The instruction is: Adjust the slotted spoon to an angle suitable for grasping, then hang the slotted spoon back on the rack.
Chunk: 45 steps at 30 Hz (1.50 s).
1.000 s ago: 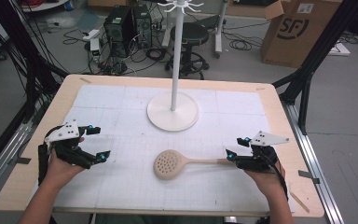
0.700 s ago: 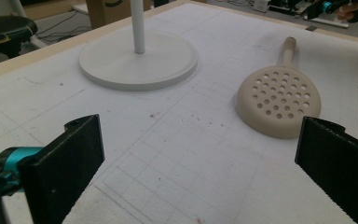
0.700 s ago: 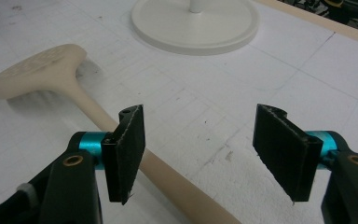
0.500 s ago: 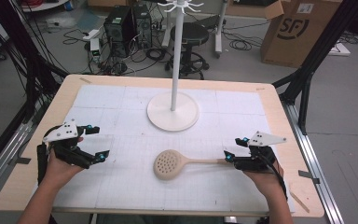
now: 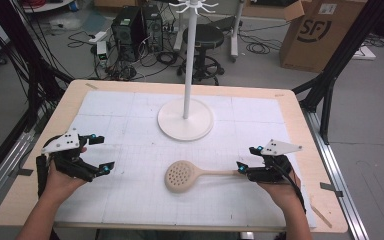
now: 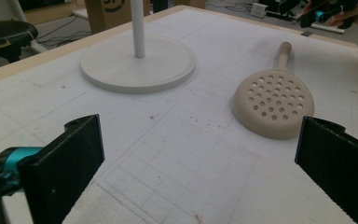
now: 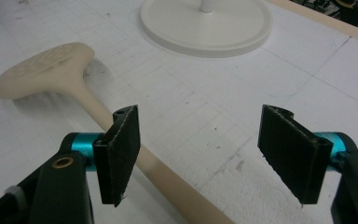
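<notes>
Grey floor (image 5: 370,100), tangled cables (image 5: 150,55), black stool (image 5: 205,37), cardboard box (image 5: 320,32)

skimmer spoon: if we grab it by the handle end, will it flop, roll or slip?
The skimmer spoon looks like one rigid moulded piece, so it probably won't flop. Its perforated head is wide and lies flat, so rolling seems unlikely. The handle is smooth and round; held at its far end, the head may sag or twist in the right gripper.

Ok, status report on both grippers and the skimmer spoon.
Left gripper open, off to the side. Right gripper open at the handle end of the skimmer spoon, not clamped. Spoon flat on mat. Rack base beyond, not blocking.
</notes>
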### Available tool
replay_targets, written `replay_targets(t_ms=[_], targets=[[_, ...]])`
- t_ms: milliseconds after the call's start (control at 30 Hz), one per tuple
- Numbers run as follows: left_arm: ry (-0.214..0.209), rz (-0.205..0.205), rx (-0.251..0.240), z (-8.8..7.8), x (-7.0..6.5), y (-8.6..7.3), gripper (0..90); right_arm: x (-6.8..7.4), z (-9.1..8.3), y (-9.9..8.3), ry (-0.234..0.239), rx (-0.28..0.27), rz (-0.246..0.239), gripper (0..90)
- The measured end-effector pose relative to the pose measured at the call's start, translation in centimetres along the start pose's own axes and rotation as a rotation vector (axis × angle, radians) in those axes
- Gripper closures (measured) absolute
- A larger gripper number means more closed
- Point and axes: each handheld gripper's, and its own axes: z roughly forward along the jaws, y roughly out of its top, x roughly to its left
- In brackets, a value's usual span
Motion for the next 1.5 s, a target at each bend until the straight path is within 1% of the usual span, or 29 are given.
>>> replay_targets(t_ms=[167, 300, 467, 567, 667, 767, 933, 967, 1033, 1133, 1167, 1200, 1267, 1367, 1400, 1433, 1467, 1500], targets=[[0.002, -0.001, 0.004, 0.0, 0.1, 0.0, 1.8, 0.0, 0.2, -0.1, 0.008, 0.013, -0.002, 28.9], [0.002, -0.001, 0.002, 0.1, 0.1, 0.0, 1.8, -0.1, 0.2, -0.2, 0.025, 0.016, -0.002, 28.3], [0.003, -0.001, -0.001, 0.0, 0.1, 0.0, 1.8, -0.1, 0.4, -0.2, 0.037, 0.03, -0.02, 28.0], [0.002, 0.0, 0.0, -0.1, 0.0, 0.1, 1.7, 0.3, 0.9, -0.2, 0.049, 0.05, -0.035, 28.0], [0.003, 0.009, 0.01, 0.1, 0.0, 0.1, 1.7, 0.7, 1.7, -0.1, 0.062, 0.079, -0.061, 28.0], [0.007, 0.01, 0.009, 0.1, -0.1, 0.2, 1.8, 1.3, 2.6, 0.2, 0.076, 0.116, -0.104, 28.0], [0.008, 0.013, 0.011, 0.0, -0.2, 0.2, 1.7, 2.0, 3.6, 1.0, 0.107, 0.136, -0.146, 28.3], [0.009, 0.011, 0.01, 0.0, -0.2, 0.2, 1.7, 2.2, 3.9, 1.3, 0.12, 0.146, -0.148, 28.4], [0.009, 0.011, 0.01, -0.1, -0.2, 0.2, 1.8, 2.5, 4.5, 1.7, 0.132, 0.163, -0.168, 28.5], [0.012, 0.015, 0.005, -0.1, -0.3, 0.3, 1.8, 3.1, 5.5, 2.0, 0.165, 0.193, -0.192, 28.7], [0.011, 0.012, 0.003, -0.1, -0.3, 0.3, 1.8, 3.2, 5.8, 2.1, 0.178, 0.201, -0.209, 29.0], [0.011, 0.012, 0.003, -0.2, -0.3, 0.3, 1.8, 3.5, 6.2, 2.2, 0.185, 0.216, -0.213, 30.1], [0.013, 0.011, 0.006, -0.2, -0.3, 0.3, 1.8, 3.9, 6.9, 2.4, 0.214, 0.234, -0.238, 31.5], [0.012, 0.014, 0.007, -0.2, -0.3, 0.3, 1.8, 4.8, 7.8, 2.7, 0.254, 0.262, -0.272, 37.4], [0.013, 0.012, 0.006, -0.2, -0.3, 0.3, 1.8, 5.1, 8.1, 2.9, 0.264, 0.275, -0.291, 40.9], [0.014, 0.012, 0.007, -0.2, -0.3, 0.3, 1.8, 5.3, 8.4, 3.0, 0.278, 0.285, -0.309, 46.8], [0.014, 0.013, 0.008, -0.2, -0.3, 0.3, 1.8, 5.6, 8.7, 3.1, 0.29, 0.294, -0.324, 48.9], [0.014, 0.013, 0.008, -0.2, -0.3, 0.3, 1.7, 5.9, 9.0, 3.2, 0.295, 0.302, -0.326, 51.0]])
